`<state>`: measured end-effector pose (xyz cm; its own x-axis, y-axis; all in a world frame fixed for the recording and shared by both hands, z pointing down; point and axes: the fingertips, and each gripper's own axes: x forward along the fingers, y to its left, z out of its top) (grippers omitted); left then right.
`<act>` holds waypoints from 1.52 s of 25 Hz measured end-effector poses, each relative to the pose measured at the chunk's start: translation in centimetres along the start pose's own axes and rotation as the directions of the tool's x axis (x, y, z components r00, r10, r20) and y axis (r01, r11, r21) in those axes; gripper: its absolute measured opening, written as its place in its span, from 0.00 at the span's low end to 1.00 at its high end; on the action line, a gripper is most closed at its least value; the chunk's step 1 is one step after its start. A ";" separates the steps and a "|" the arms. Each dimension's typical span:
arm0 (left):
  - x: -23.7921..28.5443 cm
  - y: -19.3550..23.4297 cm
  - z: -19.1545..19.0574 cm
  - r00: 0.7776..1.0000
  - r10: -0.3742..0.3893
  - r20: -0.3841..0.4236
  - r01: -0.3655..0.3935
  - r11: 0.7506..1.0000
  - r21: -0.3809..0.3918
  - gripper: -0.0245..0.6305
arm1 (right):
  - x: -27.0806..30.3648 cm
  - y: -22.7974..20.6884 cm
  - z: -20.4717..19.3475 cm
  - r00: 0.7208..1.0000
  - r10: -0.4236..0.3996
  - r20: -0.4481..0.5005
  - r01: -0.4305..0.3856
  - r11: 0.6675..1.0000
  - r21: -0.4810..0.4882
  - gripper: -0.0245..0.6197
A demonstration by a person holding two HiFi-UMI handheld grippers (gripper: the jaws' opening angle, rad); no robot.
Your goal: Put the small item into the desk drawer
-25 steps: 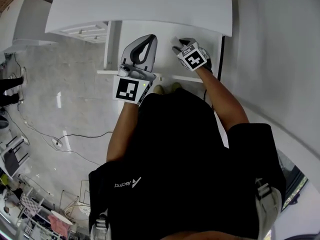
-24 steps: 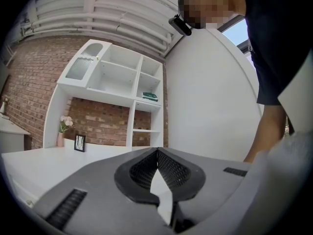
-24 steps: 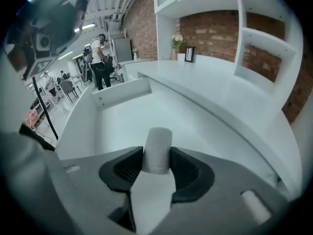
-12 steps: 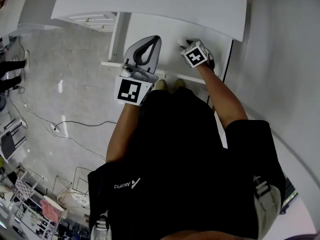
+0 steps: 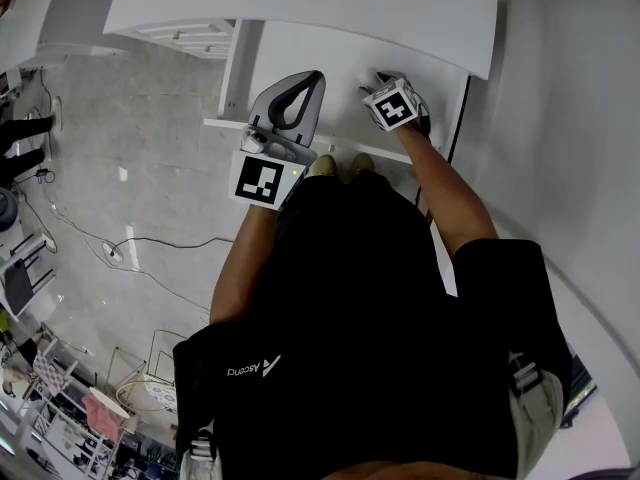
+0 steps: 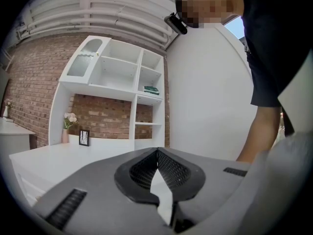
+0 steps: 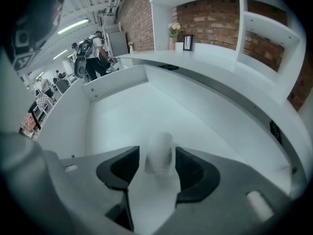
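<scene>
The open white drawer [image 5: 300, 58] sticks out from under the white desk top [image 5: 300, 8]. My right gripper [image 5: 375, 80] reaches into it from the right. In the right gripper view its jaws are opening. The small white item [image 7: 159, 154], blurred, sits between them with a gap on each side, just above the drawer floor [image 7: 132, 114]. My left gripper [image 5: 300, 83] hovers over the drawer's left part. In the left gripper view the left gripper [image 6: 157, 153] is shut with its tips touching and nothing in it.
The drawer's side wall [image 7: 63, 126] rises at the left. A white shelf unit [image 6: 117, 72] stands against a brick wall, with a flower vase [image 6: 68, 126] and a small frame [image 6: 84, 137] on the desk. Cables [image 5: 130, 258] trail over the grey floor at left.
My right gripper has reached a little farther over the drawer. The left gripper has stayed where it was, still shut.
</scene>
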<state>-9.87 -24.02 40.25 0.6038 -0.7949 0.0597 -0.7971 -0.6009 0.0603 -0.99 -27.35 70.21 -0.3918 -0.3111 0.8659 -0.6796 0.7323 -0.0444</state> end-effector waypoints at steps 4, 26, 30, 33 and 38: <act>0.1 -0.4 -0.1 1.000 -0.020 0.002 0.020 1.000 -0.005 0.04 | -1.9 0.0 1.0 0.998 -0.014 0.054 0.014 1.000 0.010 0.38; 1.4 -6.9 3.9 0.992 -0.120 0.035 0.121 0.992 -0.027 0.04 | -28.6 3.5 10.8 0.653 -0.038 0.756 0.008 0.999 0.043 0.16; 0.7 -8.6 5.5 0.984 -0.154 0.093 0.155 0.988 -0.008 0.04 | -32.4 5.5 11.3 0.568 0.001 0.823 0.010 1.000 -0.007 0.10; 0.4 -9.5 7.0 0.980 -0.158 0.122 0.160 0.987 -0.001 0.04 | -34.7 6.7 11.6 0.514 0.025 0.857 0.023 0.999 -0.043 0.05; -0.1 -10.0 7.8 0.981 -0.151 0.121 0.149 0.989 0.020 0.04 | -37.0 8.2 12.1 0.460 0.054 0.886 0.025 0.997 -0.074 0.04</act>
<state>-2.02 -18.60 31.82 0.7110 -0.6996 -0.0711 -0.6980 -0.7144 0.0490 0.44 -17.14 31.83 -0.7666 -0.6405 -0.0459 -0.6416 0.7669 0.0143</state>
